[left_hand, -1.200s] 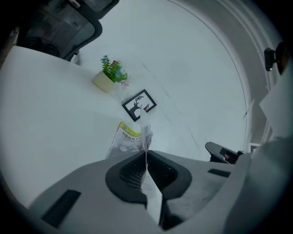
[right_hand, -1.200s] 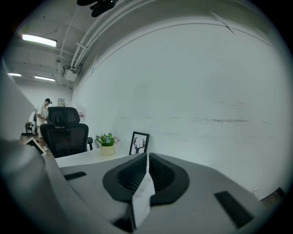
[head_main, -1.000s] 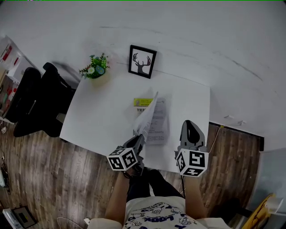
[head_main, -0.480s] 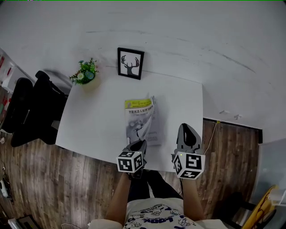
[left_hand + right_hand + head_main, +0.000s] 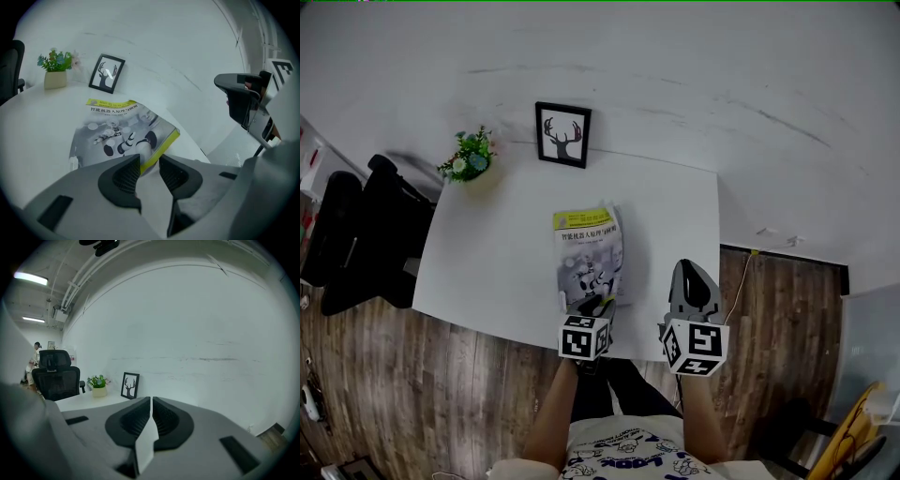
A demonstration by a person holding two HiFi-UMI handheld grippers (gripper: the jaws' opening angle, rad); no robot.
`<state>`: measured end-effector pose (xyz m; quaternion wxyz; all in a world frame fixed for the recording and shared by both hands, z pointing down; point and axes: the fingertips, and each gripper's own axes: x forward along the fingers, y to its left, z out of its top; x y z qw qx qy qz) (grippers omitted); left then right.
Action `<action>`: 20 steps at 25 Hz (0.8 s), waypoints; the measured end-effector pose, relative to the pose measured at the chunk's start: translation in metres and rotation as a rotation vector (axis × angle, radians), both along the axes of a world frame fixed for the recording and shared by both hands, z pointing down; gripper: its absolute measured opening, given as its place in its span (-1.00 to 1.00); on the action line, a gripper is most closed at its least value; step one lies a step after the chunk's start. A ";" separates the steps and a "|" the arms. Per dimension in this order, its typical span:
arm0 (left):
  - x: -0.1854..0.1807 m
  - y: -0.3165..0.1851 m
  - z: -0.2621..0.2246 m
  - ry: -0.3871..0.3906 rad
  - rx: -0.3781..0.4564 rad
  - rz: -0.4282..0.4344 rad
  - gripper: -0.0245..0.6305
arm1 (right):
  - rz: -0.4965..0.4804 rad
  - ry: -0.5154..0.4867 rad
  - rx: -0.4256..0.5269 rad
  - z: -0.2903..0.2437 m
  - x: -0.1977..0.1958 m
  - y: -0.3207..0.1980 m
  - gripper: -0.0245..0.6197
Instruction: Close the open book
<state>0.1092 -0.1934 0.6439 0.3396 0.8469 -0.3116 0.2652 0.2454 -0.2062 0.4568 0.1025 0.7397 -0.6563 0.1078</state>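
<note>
Where the worktop (image 5: 487, 253) ends at 9 o'clock, a black chair (image 5: 356, 234) stands on the wood floor (image 5: 422, 394). Plant (image 5: 467, 157) in a small pot sits at the worktop's 10 o'clock corner. Framed deer picture (image 5: 562, 134) stands upright at 11 o'clock, against the wall. Book (image 5: 588, 248) lies closed and flat, cover up, just 6 o'clock of centre, with its yellow band at the 12 o'clock end and its yellow spine edge on the right.

Left claw (image 5: 595, 305) is at the 6 o'clock edge, pointing down at the book's near end. In the left gripper view this claw (image 5: 149, 161) has its jaws apart, having just been opening. The book's near spine corner sits in the gap, and the pads are not pressing on it.

Right claw (image 5: 691, 270) is at 5 o'clock, beside the book and apart from it. In the right gripper view this claw (image 5: 151, 401) has its jaws together with nothing between them, aimed at the wall.
</note>
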 end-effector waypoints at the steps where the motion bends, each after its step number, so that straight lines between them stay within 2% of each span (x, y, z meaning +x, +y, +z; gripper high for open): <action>1: 0.003 0.002 0.002 -0.009 -0.002 0.012 -0.50 | 0.002 0.000 0.000 0.000 0.001 0.000 -0.83; 5: 0.011 0.007 0.007 -0.034 -0.001 0.046 -0.41 | 0.008 -0.003 0.004 -0.001 0.007 0.000 -0.83; 9: 0.018 0.013 0.002 0.011 -0.026 0.082 -0.23 | 0.008 -0.009 0.013 -0.005 0.010 -0.002 -0.83; 13: 0.022 0.014 -0.009 0.033 -0.007 0.118 -0.12 | -0.005 -0.011 0.022 -0.007 0.008 -0.006 -0.83; 17: 0.019 0.006 -0.027 0.071 0.013 0.092 -0.12 | -0.030 -0.013 0.037 -0.013 -0.001 -0.011 -0.83; 20: 0.013 -0.006 -0.050 0.100 0.068 0.046 -0.12 | -0.052 -0.013 0.052 -0.020 -0.008 -0.016 -0.83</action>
